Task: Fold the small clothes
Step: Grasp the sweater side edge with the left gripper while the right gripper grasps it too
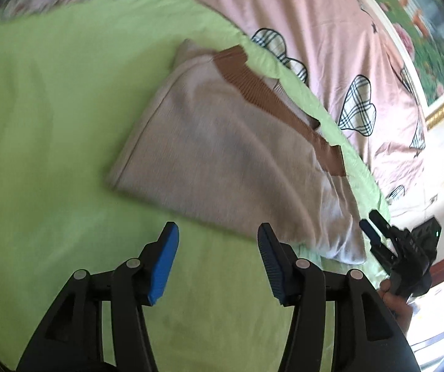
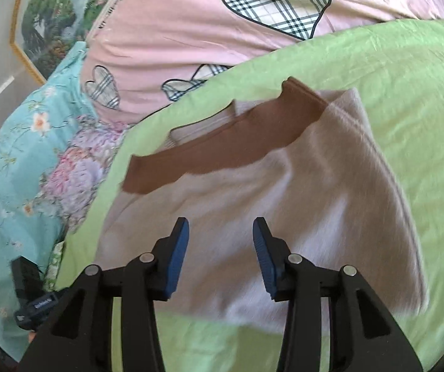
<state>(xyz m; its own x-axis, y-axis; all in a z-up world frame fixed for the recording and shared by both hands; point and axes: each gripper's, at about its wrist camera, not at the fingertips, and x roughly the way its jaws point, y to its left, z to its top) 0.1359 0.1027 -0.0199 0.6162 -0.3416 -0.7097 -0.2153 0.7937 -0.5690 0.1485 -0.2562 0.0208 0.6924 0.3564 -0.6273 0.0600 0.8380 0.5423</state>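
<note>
A small beige garment (image 1: 218, 152) with a brown ribbed band (image 1: 271, 99) lies folded on the green sheet (image 1: 51, 108). My left gripper (image 1: 218, 235) hangs open just short of its near edge, blue pads apart, nothing between them. In the left wrist view my right gripper (image 1: 372, 221) shows at the garment's right corner, held by a hand (image 1: 398, 307). In the right wrist view the garment (image 2: 299, 192) and its brown band (image 2: 222, 152) fill the middle. My right gripper (image 2: 221, 226) is open above the beige cloth, with no fold between its pads.
A pink quilt with plaid hearts (image 1: 330, 46) lies along the far side of the green sheet. A blue floral bedcover (image 2: 14, 167) lies to the left in the right wrist view. A framed picture (image 2: 51, 21) hangs on the wall behind.
</note>
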